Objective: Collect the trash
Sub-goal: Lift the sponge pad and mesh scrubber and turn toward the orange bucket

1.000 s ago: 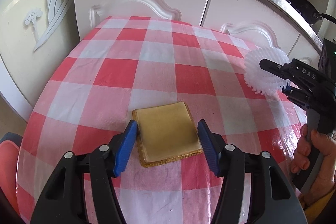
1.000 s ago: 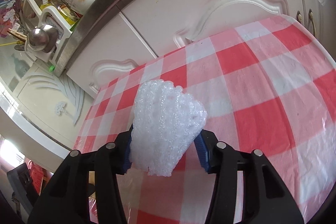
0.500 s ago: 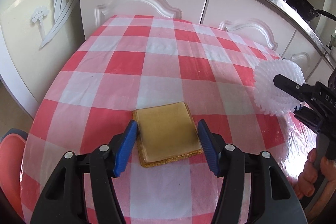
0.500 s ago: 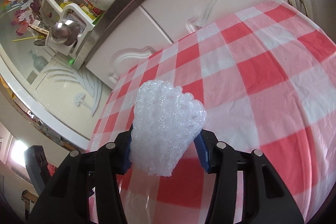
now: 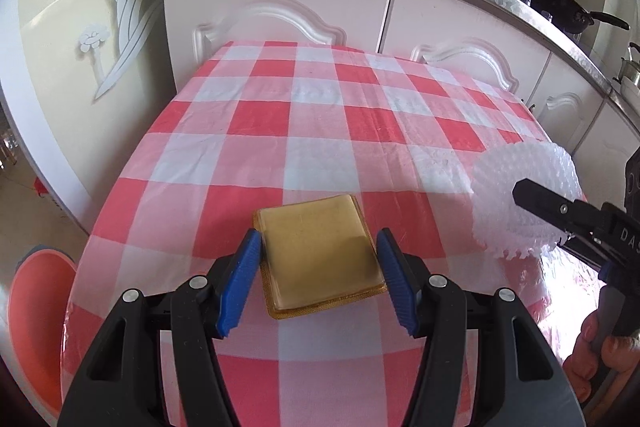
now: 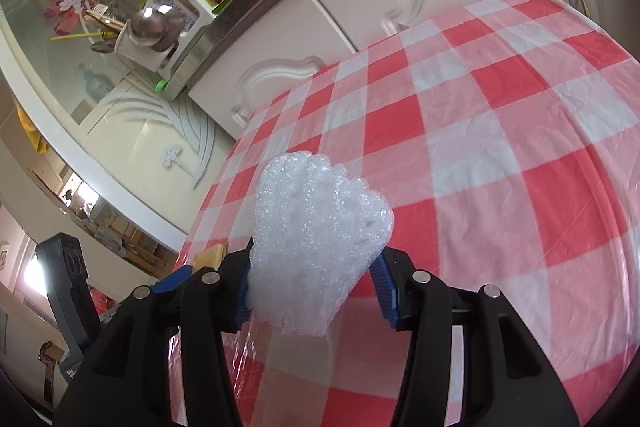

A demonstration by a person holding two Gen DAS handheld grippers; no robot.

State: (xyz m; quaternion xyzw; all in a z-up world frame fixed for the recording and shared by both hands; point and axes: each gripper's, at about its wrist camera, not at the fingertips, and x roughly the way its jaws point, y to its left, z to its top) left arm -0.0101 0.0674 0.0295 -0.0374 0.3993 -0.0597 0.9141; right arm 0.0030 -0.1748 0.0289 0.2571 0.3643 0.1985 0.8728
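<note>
Tongs first: left tongs (image 5: 318, 277) are clamped on a flat square tan pad w/ a golden rim (image 5: 320, 259), blue pads pressing its two sides, and right tongs (image 6: 314, 287) are gripping a crumpled white foam-net wrapper (image 6: 318, 239), squeezed btwn the blue pads. Both bits of trash are off the counter, held above the red-and-white checked plastic cloth (image 5: 304, 131).

What's changed over the last sec: neither grip has moved at all, pad and wrapper sit exactly the same in their tongs. But both hands have slid sideways across the counter. In the left view the foam wrapper (image 5: 524, 199) and the other tongs have drifted lower and nearer the right edge, w/ more of the white cabinet doors (image 5: 276, 7) and the steel worktop showing. In the right view the cloth swings away to the right and the room beyond the counter's left side opens up; the tan pad's corner now peeks in just left of the tongs.

My read: pickup is done for both items, this is the carry stage. An orange round tub (image 5: 38, 319) sits low beside the counter's left edge, prob the bin, tho I can't tell for sure. Nothing dropped yet.
</note>
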